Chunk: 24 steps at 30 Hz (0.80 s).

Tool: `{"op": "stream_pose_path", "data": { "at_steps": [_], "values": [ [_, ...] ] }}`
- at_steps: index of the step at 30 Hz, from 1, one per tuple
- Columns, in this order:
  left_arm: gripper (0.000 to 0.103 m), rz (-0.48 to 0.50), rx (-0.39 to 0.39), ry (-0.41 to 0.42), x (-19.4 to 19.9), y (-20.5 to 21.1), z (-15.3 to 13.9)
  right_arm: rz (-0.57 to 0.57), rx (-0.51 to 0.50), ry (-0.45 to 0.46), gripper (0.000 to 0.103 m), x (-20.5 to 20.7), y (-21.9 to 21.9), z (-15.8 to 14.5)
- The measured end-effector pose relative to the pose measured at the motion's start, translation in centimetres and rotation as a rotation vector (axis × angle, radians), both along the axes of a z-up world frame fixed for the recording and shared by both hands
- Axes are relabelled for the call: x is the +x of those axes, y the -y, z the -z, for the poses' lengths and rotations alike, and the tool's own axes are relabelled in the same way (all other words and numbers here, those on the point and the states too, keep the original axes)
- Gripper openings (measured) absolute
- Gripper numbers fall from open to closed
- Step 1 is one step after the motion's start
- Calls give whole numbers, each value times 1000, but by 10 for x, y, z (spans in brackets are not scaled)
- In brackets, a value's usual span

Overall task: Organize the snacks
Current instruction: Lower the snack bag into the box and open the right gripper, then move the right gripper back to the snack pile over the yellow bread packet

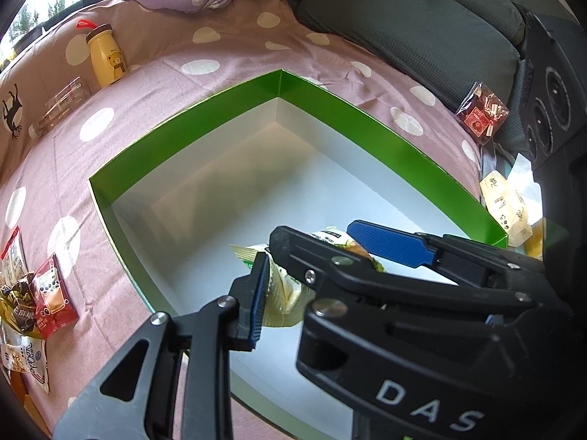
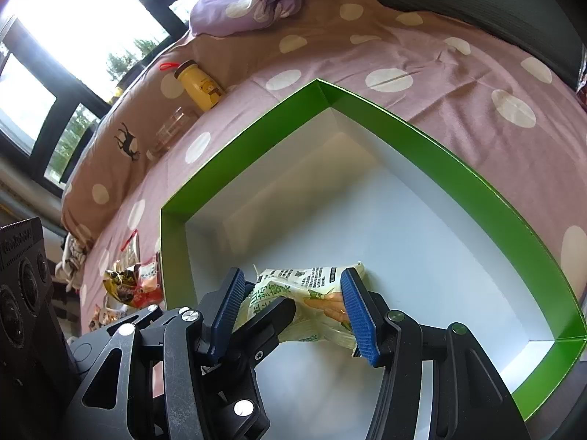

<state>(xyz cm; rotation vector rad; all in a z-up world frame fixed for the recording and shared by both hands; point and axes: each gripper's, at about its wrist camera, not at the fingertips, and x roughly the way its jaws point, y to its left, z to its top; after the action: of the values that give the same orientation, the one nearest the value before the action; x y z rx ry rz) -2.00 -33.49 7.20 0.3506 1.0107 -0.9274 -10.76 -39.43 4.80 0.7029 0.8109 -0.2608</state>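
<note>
There is one green box [image 1: 422, 154] on the bed, and inside it lies one pale snack packet [image 2: 304, 300]. To the left of the box I count one yellow bottle [image 1: 106, 57] and one clear glass [image 1: 60, 104], and a small heap of about four snack packets [image 1: 33, 300]. To the right of the box there is one red packet [image 1: 482, 113].

Pale green-and-cream snack packet [image 2: 304, 304], crumpled, printed with carrots and text, sits low inside the open green-walled, white-floored box [image 2: 422, 139] near its front, with more loose snack packets [image 1: 40, 293] piled on the bed left of the box.
</note>
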Motion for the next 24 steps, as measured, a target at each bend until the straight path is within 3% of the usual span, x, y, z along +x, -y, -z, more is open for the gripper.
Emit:
{"op": "stream_pose_path", "data": {
  "at_steps": [6,13,16,19,24],
  "values": [
    [28,-14,-36,11,0,-10,-12,7,0,33,58,-3,-3,-8],
    [66,-55,-96,122,-11,-44,-45,23,-58,119,71,-9,-13,-31],
    [77,-111,-113,168,-12,-70,-57,7,-77,161,83,-8,-25,-41],
    [87,-192,-122,206,-11,-100,-67,-17,-111,197,86,-5,-41,-51],
    [88,-369,-132,252,-5,-169,-75,-79,-144,228,87,6,-71,-63]
  ]
}}
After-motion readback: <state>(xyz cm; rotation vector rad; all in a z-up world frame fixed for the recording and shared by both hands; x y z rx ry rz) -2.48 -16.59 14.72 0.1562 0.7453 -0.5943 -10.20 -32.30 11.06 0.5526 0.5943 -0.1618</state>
